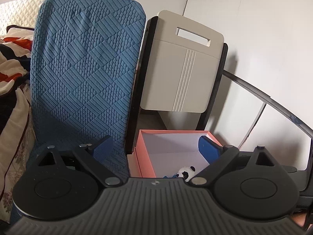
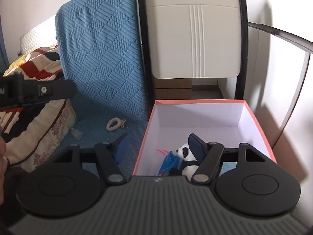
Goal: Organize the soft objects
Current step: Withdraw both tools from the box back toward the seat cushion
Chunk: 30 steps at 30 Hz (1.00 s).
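Observation:
A salmon-pink box (image 2: 195,102) with a white inside stands on the floor beside a blue-covered chair (image 2: 101,58). In it lie a small panda plush (image 2: 183,151) and a blue soft item (image 2: 169,162). My right gripper (image 2: 159,146) is open and astride the box's left wall: one finger is over the blue seat, the other over the panda. Nothing is between the pads. A white hair loop (image 2: 114,125) and a small clear object (image 2: 77,134) lie on the seat. My left gripper (image 1: 155,146) is open and empty, above the box (image 1: 172,131) and the panda (image 1: 185,173).
A beige folding chair (image 2: 195,39) stands against the wall behind the box. A patterned quilt (image 2: 39,62) is heaped on the bed at the left. My left gripper (image 2: 68,91) juts in from the left, above the seat. A dark curved rail (image 1: 273,101) runs on the right.

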{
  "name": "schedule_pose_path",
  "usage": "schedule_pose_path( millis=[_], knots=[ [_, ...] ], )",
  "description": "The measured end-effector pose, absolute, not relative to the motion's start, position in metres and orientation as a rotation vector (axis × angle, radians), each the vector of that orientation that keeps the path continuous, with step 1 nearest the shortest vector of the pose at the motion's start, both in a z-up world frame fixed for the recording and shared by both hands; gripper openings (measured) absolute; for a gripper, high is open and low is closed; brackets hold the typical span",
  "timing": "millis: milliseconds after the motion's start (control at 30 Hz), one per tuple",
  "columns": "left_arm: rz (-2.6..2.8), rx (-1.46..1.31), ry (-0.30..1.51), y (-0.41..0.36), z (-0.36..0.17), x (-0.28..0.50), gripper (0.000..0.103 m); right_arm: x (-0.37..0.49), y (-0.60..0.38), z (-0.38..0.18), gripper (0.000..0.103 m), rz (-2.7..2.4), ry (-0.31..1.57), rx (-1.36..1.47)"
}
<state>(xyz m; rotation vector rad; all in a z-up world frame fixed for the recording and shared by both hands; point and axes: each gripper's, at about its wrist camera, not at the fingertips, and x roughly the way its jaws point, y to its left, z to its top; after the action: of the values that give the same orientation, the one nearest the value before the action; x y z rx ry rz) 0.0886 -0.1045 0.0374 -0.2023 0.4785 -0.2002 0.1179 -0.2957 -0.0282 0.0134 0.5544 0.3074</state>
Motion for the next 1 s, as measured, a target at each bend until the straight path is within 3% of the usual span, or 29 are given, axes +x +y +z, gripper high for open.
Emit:
schedule_pose_path(
  millis=[1000],
  knots=[
    [-0.004,-0.262,0.670,0.006,-0.052,0.058,0.096,0.100,-0.194,-0.093,0.069,0.417,0.667,-0.023]
  ],
)
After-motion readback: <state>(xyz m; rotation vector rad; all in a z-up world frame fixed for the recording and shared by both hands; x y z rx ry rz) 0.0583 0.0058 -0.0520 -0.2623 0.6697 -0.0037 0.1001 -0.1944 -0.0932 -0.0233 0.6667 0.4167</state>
